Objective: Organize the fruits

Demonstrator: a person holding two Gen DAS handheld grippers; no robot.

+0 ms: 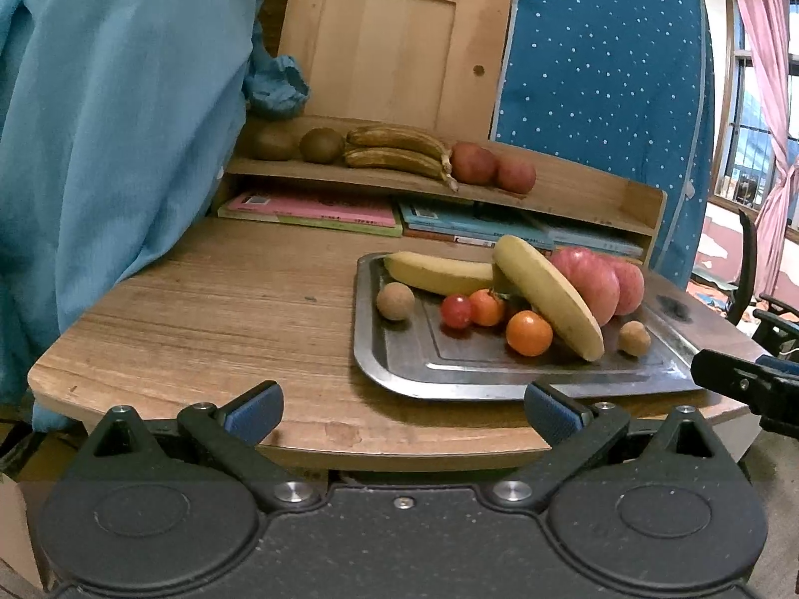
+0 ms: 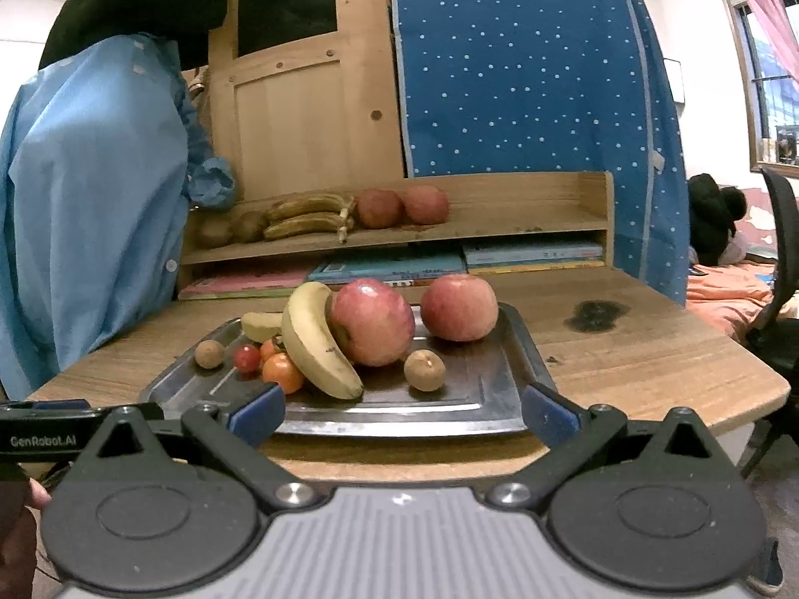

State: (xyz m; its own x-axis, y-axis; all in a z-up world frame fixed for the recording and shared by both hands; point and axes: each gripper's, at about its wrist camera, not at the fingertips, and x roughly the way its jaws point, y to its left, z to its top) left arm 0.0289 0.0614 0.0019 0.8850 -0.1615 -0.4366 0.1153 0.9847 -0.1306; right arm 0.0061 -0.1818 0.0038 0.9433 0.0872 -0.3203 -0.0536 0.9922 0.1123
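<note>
A metal tray (image 1: 389, 364) (image 2: 499, 399) on the wooden table holds two yellow bananas (image 1: 549, 294) (image 2: 312, 344), two red apples (image 1: 589, 279) (image 2: 372, 322), small tomatoes (image 1: 529, 332) (image 2: 282, 372) and two brown round fruits (image 1: 395, 301) (image 2: 424, 370). The wooden shelf (image 1: 574, 189) (image 2: 524, 209) behind carries kiwis (image 1: 322, 145), brown bananas (image 1: 394, 149) (image 2: 309, 217) and two apples (image 1: 474, 163) (image 2: 399, 207). My left gripper (image 1: 402, 412) is open and empty before the table's front edge, left of the tray. My right gripper (image 2: 404, 412) is open and empty just before the tray's near rim.
Books (image 1: 319, 212) (image 2: 389, 267) lie under the shelf. A blue garment (image 1: 100, 149) (image 2: 90, 229) hangs at the left. A dotted blue cover (image 1: 609, 100) and a wooden panel (image 1: 389, 50) stand behind. An office chair (image 2: 779, 309) is at the right. A dark stain (image 2: 597, 314) marks the table.
</note>
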